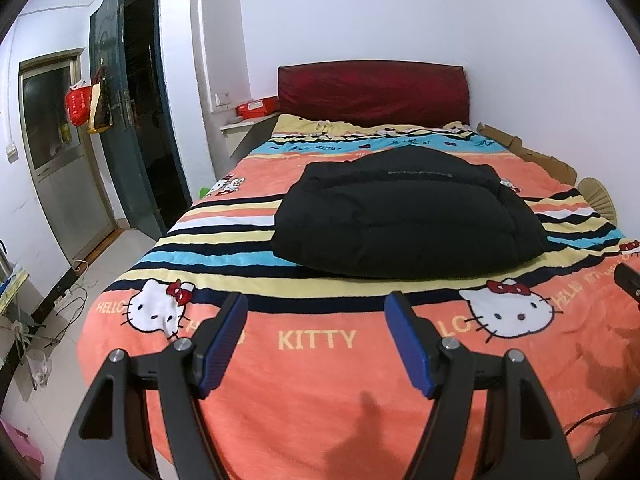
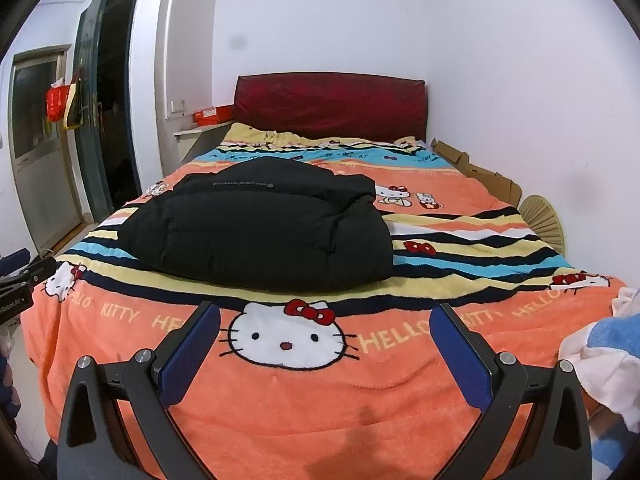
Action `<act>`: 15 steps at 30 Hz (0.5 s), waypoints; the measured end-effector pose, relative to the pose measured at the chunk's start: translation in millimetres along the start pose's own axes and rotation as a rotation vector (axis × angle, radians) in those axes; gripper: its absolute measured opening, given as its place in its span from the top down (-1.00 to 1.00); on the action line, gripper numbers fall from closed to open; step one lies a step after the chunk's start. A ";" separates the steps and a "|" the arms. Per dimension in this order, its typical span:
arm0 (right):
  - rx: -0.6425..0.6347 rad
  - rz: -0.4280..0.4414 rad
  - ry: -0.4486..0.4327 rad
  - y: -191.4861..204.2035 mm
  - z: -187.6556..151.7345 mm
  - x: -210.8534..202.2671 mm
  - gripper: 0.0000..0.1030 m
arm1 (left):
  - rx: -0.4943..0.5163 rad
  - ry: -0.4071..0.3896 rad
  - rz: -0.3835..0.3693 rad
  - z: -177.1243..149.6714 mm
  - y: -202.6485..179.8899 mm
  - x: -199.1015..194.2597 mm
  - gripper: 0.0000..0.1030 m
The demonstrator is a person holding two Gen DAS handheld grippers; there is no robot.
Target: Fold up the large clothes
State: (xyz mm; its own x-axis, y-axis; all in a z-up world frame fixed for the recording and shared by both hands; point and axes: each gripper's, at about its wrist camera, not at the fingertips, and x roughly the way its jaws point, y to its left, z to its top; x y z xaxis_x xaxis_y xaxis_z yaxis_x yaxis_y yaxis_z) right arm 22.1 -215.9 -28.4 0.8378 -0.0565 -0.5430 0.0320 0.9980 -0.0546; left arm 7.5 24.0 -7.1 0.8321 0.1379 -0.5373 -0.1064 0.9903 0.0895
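Black padded jacket [image 1: 404, 216] lies folded into a thick rectangular bundle on the bed, about midway along its length and resting across the striped band of the blanket [image 1: 320, 380]. In the left wrist view it sits near the middle of the bed's width; in the right wrist view the jacket [image 2: 260, 224] appears toward the bed's left edge. A line of pale lettering runs along its far, upper layer. Its near edge lies just beyond the row of cat faces printed on the orange part of the blanket [image 2: 320, 412].

Both grippers hover over the foot edge of the bed, apart from the jacket. The left gripper [image 1: 316, 306] has its blue-padded fingers spread wide with only blanket showing between them. The right gripper [image 2: 326, 316] is likewise spread wide, with nothing between its pads but the printed cat face below.

A dark red headboard [image 1: 372, 92] stands at the head edge against the white wall. Flattened cardboard [image 1: 528, 148] and a woven fan [image 2: 544, 220] sit along the bed's right edge. A white and blue cloth [image 2: 604, 356] lies at the bed's near right corner in the right wrist view. A dark door [image 1: 120, 92] stands open on the left.
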 end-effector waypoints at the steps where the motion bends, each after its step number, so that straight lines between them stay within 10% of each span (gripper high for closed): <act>1: 0.000 -0.001 0.001 0.2 -0.4 0.1 -0.99 | 0.001 0.000 -0.001 -0.2 -0.2 0.2 -0.35; 15: 0.001 -0.009 0.031 -2.2 -6.5 9.4 -0.99 | 0.009 0.019 -0.011 -5.0 -2.1 10.9 -0.35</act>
State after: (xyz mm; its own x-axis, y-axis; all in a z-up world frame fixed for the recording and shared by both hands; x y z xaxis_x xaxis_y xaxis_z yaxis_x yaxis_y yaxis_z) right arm 26.4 -218.8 -38.8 0.8205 -0.0662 -0.5679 0.0400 0.9975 -0.0586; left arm 14.0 23.6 -17.3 0.8225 0.1277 -0.5543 -0.0925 0.9915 0.0911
